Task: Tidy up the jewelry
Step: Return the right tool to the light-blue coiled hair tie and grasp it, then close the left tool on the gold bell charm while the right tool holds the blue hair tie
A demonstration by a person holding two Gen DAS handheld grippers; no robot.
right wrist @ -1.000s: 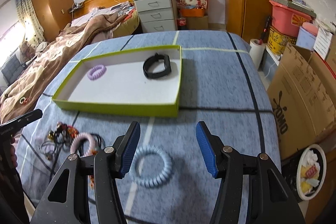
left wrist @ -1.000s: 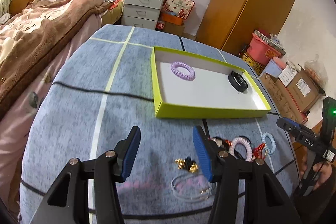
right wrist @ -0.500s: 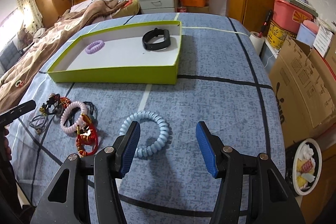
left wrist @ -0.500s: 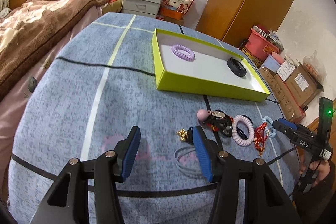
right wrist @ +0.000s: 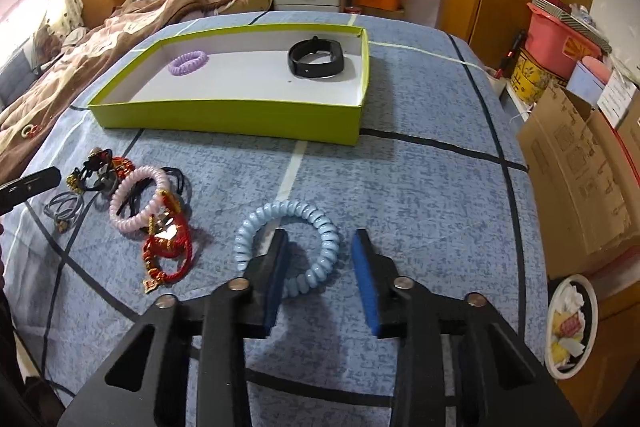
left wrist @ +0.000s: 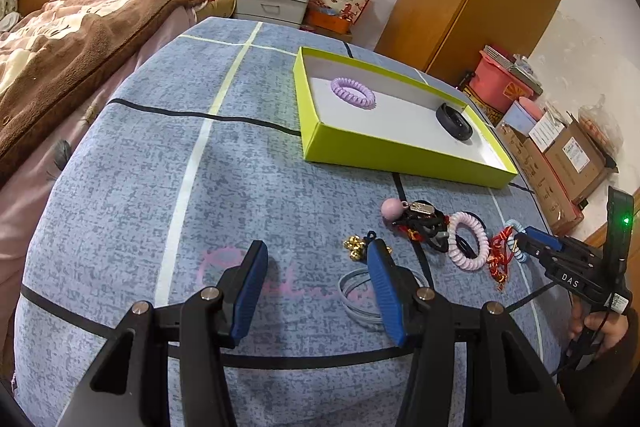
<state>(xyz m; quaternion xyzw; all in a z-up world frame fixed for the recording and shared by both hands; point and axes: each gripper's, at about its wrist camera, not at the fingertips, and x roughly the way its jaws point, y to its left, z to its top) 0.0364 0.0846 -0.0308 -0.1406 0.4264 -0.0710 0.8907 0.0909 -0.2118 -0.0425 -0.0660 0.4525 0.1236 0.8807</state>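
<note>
A blue-grey cloth (left wrist: 248,187) with pale and black lines covers the table; its left edge runs along the bed (left wrist: 60,39), and its whole left half is bare. The left gripper (left wrist: 316,275) hangs over the near middle of that cloth with its jaws spread and nothing between them; a grey band (left wrist: 352,297) lies just past its right finger, with small gold bells (left wrist: 354,247) beyond. Farther right on the cloth sits the loose jewelry: a tangle of black cords with a pink ball (left wrist: 416,221), a pink coil (left wrist: 468,241) and a red knotted bracelet (right wrist: 168,247). The green tray (right wrist: 240,117) stands at the far middle, apart from the pile, with a strip of bare cloth between them. Inside it a purple coil (right wrist: 188,63) lies at the left end and a black wristband (right wrist: 316,61) at the right end, the white floor between them free. The right gripper (right wrist: 320,263) has just been closing its jaws, one finger inside the blue coil (right wrist: 288,243) and one outside its right arc; the pads do not yet press it. Right of the blue coil the cloth is bare up to the table's right edge, where cardboard boxes (right wrist: 580,187) stand close by.
</note>
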